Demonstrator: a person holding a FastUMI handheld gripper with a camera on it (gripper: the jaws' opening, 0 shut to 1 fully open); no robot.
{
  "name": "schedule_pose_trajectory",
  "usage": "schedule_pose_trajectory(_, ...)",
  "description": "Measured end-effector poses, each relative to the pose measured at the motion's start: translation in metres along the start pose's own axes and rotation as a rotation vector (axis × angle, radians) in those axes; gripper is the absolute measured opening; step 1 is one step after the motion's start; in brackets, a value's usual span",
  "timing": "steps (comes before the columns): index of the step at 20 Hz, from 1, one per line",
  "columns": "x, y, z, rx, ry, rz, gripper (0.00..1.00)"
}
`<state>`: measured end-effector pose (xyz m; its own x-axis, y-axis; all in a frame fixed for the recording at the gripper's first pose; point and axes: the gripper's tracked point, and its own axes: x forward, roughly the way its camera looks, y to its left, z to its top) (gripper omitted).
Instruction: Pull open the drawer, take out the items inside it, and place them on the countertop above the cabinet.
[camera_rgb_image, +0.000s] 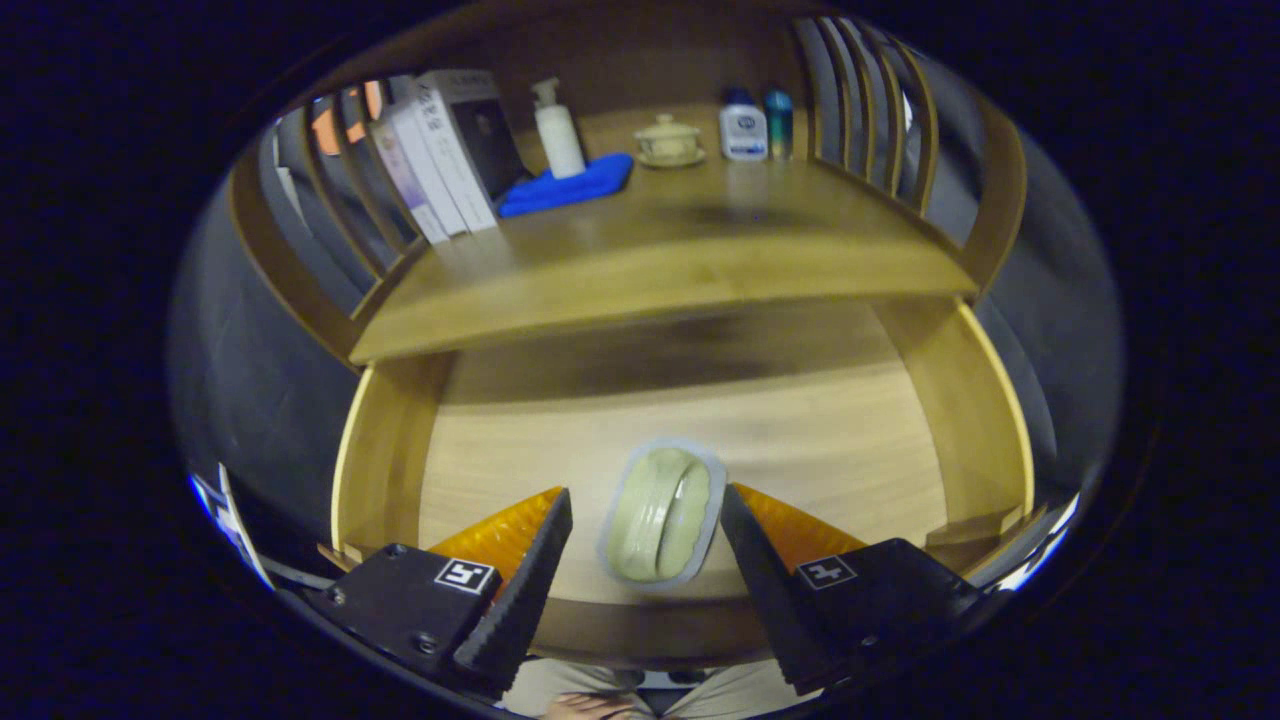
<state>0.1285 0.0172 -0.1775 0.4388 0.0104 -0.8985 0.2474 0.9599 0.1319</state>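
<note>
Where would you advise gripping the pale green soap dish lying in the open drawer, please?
Grip the soap dish across its two long sides, coming straight down from above. It lies flat on the drawer floor with its narrow width already lined up between the open gripper fingers, which have room on both sides; its length looks too wide to span.

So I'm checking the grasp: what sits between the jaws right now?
In the gripper view, a pale green oval container lies on the open drawer's floor between the open gripper jaws, untouched.
</note>
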Motion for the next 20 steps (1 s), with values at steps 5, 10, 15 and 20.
schedule_pose_trajectory(5,0.023,-0.003,-0.014,0.019,0.098,-0.020,0.81)
schedule_pose_trajectory(10,0.034,-0.007,-0.019,0.004,0.132,-0.054,0.60)
schedule_pose_trajectory(15,0.034,-0.003,-0.015,-0.015,0.121,-0.026,0.35)
schedule_pose_trajectory(20,0.026,-0.006,-0.011,-0.057,0.097,-0.021,0.22)
